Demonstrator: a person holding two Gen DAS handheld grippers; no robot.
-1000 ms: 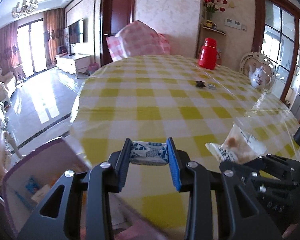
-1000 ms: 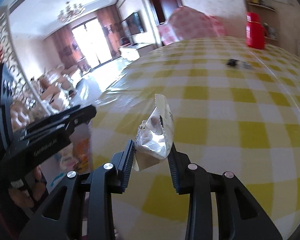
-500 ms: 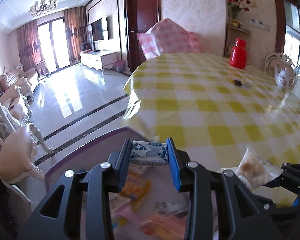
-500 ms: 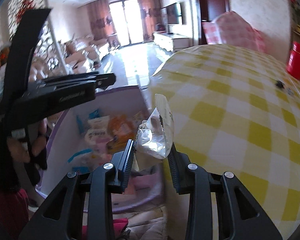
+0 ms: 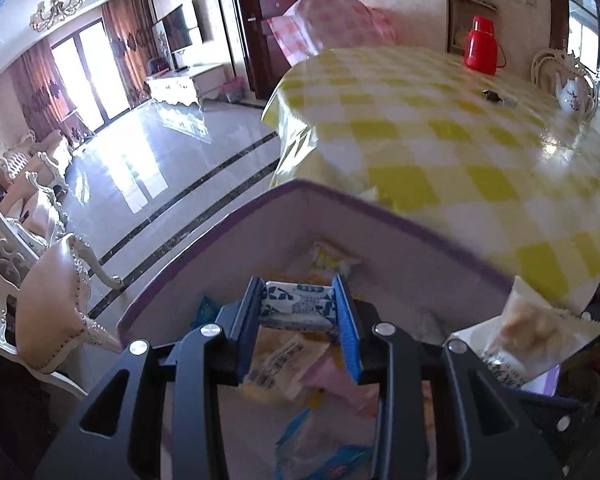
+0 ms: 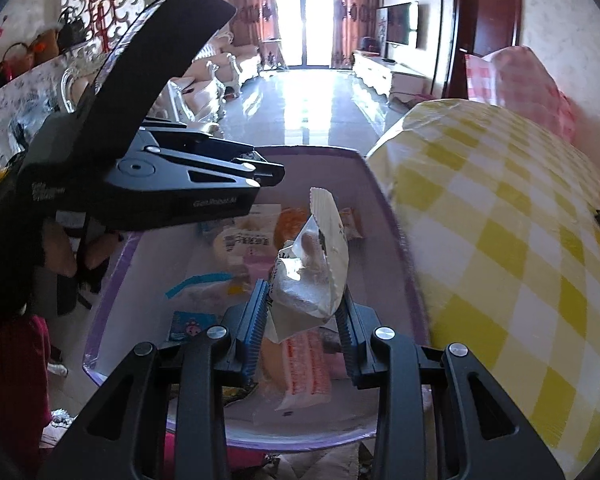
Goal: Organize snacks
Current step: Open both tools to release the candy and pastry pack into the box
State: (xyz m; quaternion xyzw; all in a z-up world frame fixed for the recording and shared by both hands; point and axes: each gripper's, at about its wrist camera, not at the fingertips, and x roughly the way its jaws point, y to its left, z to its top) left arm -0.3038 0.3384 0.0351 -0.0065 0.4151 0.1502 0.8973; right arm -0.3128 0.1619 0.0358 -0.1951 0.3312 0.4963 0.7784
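Observation:
My left gripper (image 5: 299,307) is shut on a small blue-and-white snack packet (image 5: 298,306) and hangs over the open purple-rimmed storage box (image 5: 400,220). My right gripper (image 6: 303,307) is shut on a clear-and-white bagged pastry (image 6: 316,268), held upright above the same box (image 6: 396,236). Several snack packets (image 6: 256,240) lie on the box floor. The left gripper (image 6: 204,184) shows at the upper left of the right wrist view. The pastry bag (image 5: 536,332) shows at the lower right of the left wrist view.
The box sits below the edge of a round table with a yellow-checked cloth (image 5: 460,136). On the table's far side stand a red thermos (image 5: 482,46) and a white teapot (image 5: 572,90). Ornate chairs (image 5: 56,300) stand to the left on a shiny tiled floor (image 5: 152,152).
Both grippers have swung left off the tabletop and now hang over the open box, each still holding its snack. The right gripper has rolled as it moved.

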